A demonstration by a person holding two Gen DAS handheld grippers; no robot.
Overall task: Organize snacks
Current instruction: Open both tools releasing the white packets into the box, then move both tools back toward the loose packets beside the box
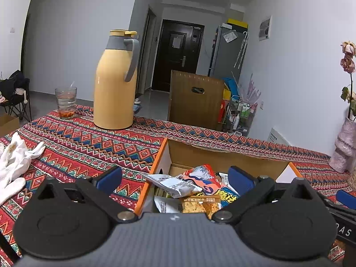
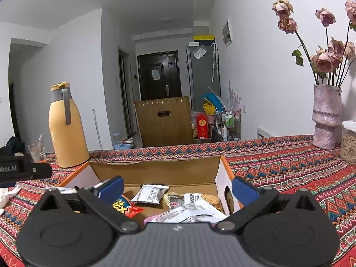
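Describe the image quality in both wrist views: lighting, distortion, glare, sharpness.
Left wrist view: even indoor light, strong fisheye bending of the walls, dark vignette at the top-right corner; the thermos and snack packets are sharp, with no harsh glare. Right wrist view: same soft light, dark corners at the top, table edge bowed; the dried roses and cardboard box are crisp, shadows faint.
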